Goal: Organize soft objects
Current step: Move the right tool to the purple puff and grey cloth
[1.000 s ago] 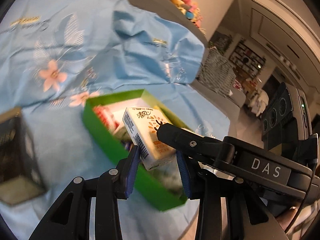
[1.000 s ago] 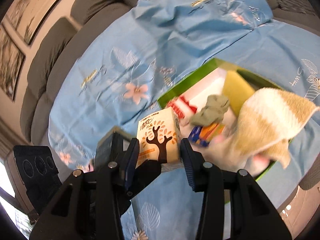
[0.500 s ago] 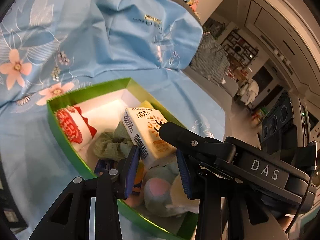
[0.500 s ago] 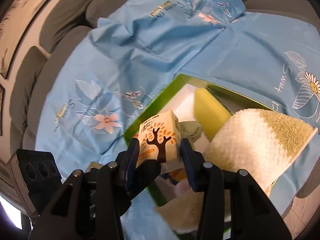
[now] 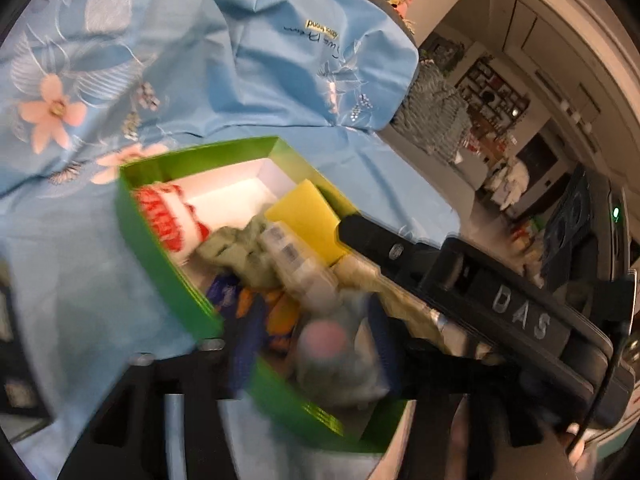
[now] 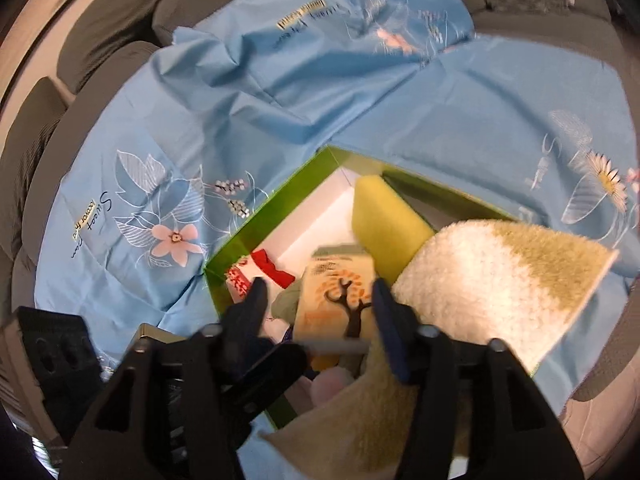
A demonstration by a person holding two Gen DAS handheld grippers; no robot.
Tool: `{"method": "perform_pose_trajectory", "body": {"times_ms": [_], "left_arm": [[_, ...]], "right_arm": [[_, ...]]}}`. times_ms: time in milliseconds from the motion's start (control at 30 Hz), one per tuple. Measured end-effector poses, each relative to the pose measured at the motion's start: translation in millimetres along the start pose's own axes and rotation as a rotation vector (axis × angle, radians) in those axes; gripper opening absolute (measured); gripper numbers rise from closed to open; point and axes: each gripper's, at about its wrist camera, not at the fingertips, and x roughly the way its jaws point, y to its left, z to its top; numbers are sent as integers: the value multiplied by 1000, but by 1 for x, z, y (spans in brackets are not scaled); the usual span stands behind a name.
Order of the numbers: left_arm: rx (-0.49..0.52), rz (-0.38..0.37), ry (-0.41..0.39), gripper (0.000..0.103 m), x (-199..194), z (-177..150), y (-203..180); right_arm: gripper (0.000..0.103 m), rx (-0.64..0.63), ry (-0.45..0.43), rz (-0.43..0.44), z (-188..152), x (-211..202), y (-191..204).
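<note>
Tissue pack released over the box
The tree-printed paper tissue pack lay loose between the right gripper's opening jaws, long axis up-frame, above the green cardboard box; the left gripper was likewise opening.

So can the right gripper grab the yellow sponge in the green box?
Probably yes. The yellow sponge lies uncovered just beyond the opening right gripper, though the tissue pack still sits between its fingers.

- Left gripper tilts steeply downward, jaws opening, pads apart.
- Right gripper tilts down likewise, jaws opening, crossing close beside the left's.
</note>
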Motion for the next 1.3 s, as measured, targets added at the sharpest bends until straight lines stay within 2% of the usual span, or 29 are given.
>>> {"method": "perform_pose_trajectory", "body": {"times_ms": [67,167,300,367,500,600,733,867,1033,1300], "left_arm": [[8,48,-38,84,-21,-13,0],[-5,77,-89,84,-55,-36,9],[-129,129,-124,84,-96,-66,38],[-184,188,-152,84,-117,-83,53],[-272,320,-228,84,-162,-119,82],[-358,383,-281,84,-191,-147,107],[-532,485,-365,84,-218,-183,147],[-588,528,-336,84,-216,-201,168],[-683,538,-346,84,-216,-223,196],[-815,520,-468,84,-233,-241,217]], "right_arm": [[71,-13,-47,-1,-6,-15,5],[78,-41,-72,18,-16,-35,18],[81,-134,-78,29,-34,-57,46],[82,-187,-76,41,-46,-67,62],[84,-273,-34,119,-75,-82,96],[85,-343,14,165,-97,-85,125],[86,-408,84,224,-130,-84,163],[86,-485,206,317,-163,-71,198],[86,-612,269,322,-202,-59,246],[84,-733,407,393,-235,-23,311]]}}
